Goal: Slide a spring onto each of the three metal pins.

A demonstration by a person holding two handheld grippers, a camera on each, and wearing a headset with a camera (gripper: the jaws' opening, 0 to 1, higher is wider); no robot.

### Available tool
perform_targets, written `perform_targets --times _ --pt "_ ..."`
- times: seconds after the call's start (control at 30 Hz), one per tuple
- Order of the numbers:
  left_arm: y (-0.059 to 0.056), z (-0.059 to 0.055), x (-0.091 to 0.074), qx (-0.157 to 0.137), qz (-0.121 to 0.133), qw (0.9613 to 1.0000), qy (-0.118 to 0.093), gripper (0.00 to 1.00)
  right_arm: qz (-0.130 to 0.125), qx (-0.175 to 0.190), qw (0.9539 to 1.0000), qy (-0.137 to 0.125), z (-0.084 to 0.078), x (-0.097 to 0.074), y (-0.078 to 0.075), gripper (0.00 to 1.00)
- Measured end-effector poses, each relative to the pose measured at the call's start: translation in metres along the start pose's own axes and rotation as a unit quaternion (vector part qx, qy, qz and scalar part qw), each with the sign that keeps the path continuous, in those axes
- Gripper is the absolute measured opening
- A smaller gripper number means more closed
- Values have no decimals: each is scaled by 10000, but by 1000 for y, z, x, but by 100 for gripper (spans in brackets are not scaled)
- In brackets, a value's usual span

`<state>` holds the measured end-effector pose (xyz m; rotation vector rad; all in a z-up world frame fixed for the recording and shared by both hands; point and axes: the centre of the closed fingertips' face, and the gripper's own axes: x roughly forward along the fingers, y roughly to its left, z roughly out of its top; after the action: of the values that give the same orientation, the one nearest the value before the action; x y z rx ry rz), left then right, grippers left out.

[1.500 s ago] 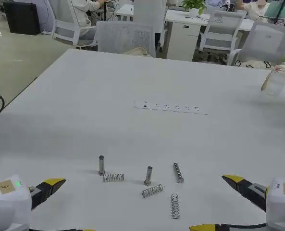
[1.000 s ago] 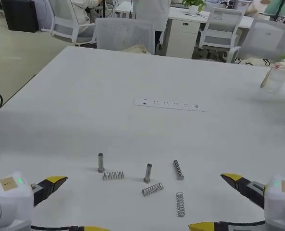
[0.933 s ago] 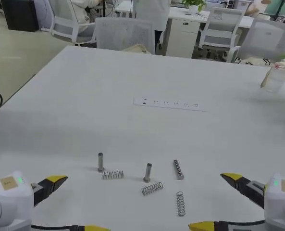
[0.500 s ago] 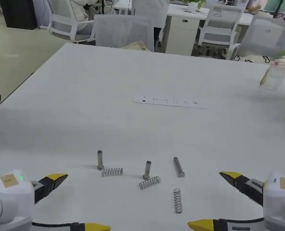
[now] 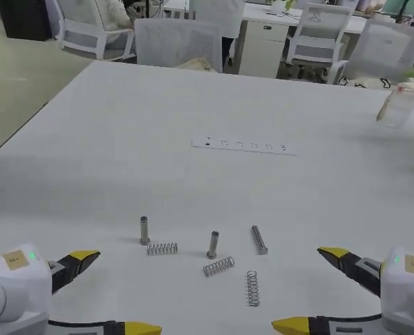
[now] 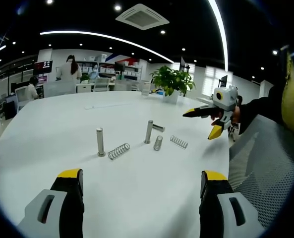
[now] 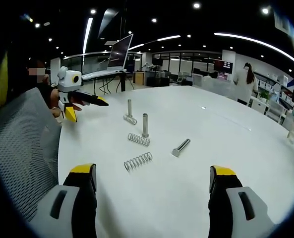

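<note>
Springs point(image 5: 218, 266) by the table's point(image 5: 193, 91) near edge may skitter if my left gripper point(image 6: 142, 174) and right gripper point(image 7: 151, 170) — both wide, empty — pinch clumsily.

Bright overhead lighting, soft shadows, fisheye-warped edges

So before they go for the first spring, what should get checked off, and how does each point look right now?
1. left gripper open, holding nothing: ok.
2. right gripper open, holding nothing: ok.
3. left pin and middle pin standing upright: ok.
4. right pin upright: not ok, it lies on its side.
5. All three springs loose on the table, none on a pin: ok.
6. Spring coils undamaged: cannot tell, too small.
</note>
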<state>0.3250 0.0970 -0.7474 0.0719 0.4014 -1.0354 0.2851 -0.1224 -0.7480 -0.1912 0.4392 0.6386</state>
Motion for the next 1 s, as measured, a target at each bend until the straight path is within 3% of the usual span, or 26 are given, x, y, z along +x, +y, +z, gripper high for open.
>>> perform_targets --times 1.0 --pt "-1 -1 4 32 -67 10000 47 95 116 -108 9998 118 0 4 4 93"
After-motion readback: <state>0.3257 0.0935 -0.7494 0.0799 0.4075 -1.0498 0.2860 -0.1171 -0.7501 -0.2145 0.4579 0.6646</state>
